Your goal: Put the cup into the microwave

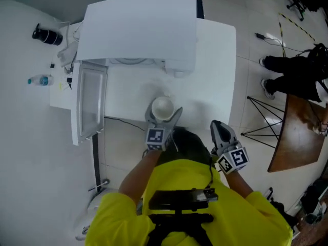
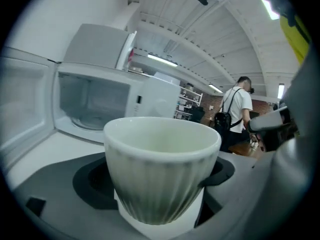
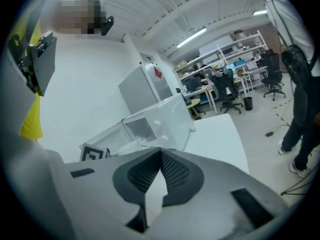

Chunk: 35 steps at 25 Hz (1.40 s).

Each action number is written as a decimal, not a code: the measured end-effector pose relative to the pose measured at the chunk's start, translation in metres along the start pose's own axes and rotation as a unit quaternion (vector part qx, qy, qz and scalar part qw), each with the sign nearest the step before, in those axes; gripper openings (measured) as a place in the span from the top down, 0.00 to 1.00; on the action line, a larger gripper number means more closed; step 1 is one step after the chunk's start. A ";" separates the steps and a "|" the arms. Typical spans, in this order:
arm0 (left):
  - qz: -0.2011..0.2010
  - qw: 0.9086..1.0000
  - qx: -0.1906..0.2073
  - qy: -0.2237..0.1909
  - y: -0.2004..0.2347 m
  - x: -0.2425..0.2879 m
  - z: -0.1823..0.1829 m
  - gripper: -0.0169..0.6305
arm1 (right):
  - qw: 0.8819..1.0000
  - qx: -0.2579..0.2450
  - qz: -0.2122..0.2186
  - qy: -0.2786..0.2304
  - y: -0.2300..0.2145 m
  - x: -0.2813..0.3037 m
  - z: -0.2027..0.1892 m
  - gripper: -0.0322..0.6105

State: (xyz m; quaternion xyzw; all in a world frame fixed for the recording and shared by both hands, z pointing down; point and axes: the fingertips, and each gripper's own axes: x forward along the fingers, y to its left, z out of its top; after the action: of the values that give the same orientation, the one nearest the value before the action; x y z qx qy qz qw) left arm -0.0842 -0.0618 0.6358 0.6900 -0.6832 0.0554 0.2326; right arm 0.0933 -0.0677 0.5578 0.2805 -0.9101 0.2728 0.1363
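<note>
A white ribbed cup (image 1: 163,107) is held upright in my left gripper (image 1: 164,115), whose jaws are shut on its sides, just above the near part of the white table (image 1: 215,81). In the left gripper view the cup (image 2: 161,166) fills the middle, empty inside. The white microwave (image 1: 141,35) stands at the table's far side with its door (image 1: 91,102) swung open to the left; its cavity (image 2: 92,104) with a glass turntable faces the cup. My right gripper (image 1: 221,133) hangs off the table's near right edge, shut with nothing in it (image 3: 159,176).
A plastic bottle (image 1: 40,80) and a black object (image 1: 47,35) lie at the far left. A wooden table (image 1: 297,132) and a black wire stand (image 1: 261,118) are on the floor at right. A person (image 2: 237,113) stands beyond the table.
</note>
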 end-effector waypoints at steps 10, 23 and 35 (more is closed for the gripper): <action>0.088 0.992 0.072 -0.056 0.197 0.060 0.099 0.25 | 0.997 -0.045 0.051 0.023 0.062 0.102 0.008 0.94; 0.032 0.994 0.089 -0.047 0.209 0.158 0.106 0.25 | 0.998 -0.016 0.001 0.057 0.069 0.091 -0.024 0.94; 0.054 0.995 0.081 -0.035 0.213 0.174 0.105 0.25 | 0.999 0.005 -0.015 0.038 0.079 0.097 -0.016 0.94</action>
State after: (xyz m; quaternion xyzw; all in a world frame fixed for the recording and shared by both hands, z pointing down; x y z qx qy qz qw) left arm -0.3053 -0.2544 0.6635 0.6704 -0.7201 0.0988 0.1492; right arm -0.0293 -0.0461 0.5772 0.2839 -0.8987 0.2857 0.1738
